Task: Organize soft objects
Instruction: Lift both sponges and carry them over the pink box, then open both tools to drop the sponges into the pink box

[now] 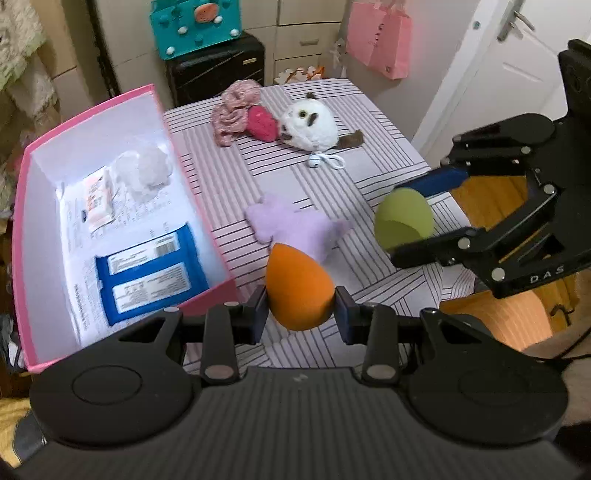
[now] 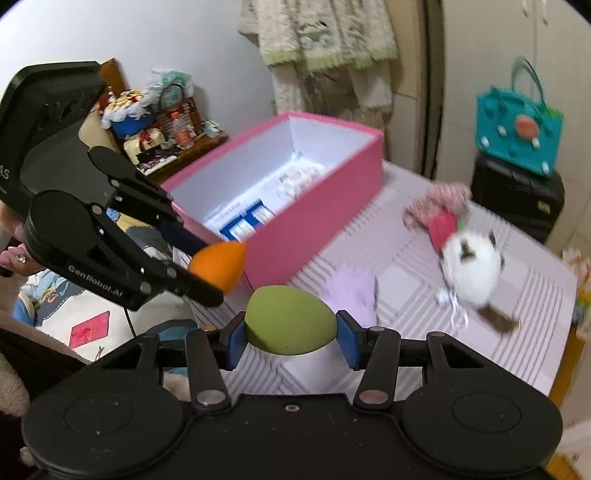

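Pink cardboard box [image 1: 92, 107] sits far left on the striped tablecloth [image 1: 229, 173], lid off, white inside. Inside it: printed leaflet lining the bottom, blue wipes pack [image 1: 147, 273] at the near end, small orange-white sachet [image 1: 98, 197], pale fluffy puff [image 1: 146, 171] at the far end.

Just right of the box's near corner, left gripper [image 1: 301, 310] clamps the orange egg-shaped sponge [image 1: 299, 284] between its blue pads, pointed tip up, sponge lifted clear of the cloth. Right wrist view shows the same sponge [image 2: 219, 267] pinched just beside the box's long outer wall [image 2: 314, 225], not inside it.

Behind the orange sponge, lilac plush piece [image 1: 291, 225] lies flat on the cloth. Farther back, mid-table: crumpled pink patterned fabric [image 1: 236, 110], touching a red-pink soft item [image 1: 262, 123], touching a white owl plush [image 1: 310, 127] with a cord and small bell [image 1: 316, 162].

Right of the lilac plush, right gripper [image 1: 406, 221] grips the green egg-shaped sponge [image 1: 402, 221], also off the table; its own camera shows the green sponge [image 2: 290, 319] squeezed between both pads.

Background: teal bag [image 1: 195, 26] on a black case [image 1: 218, 66], pink paper bag [image 1: 380, 48] hanging, white door [image 1: 517, 74] far right. Right wrist view is motion-blurred on the owl [image 2: 471, 269].
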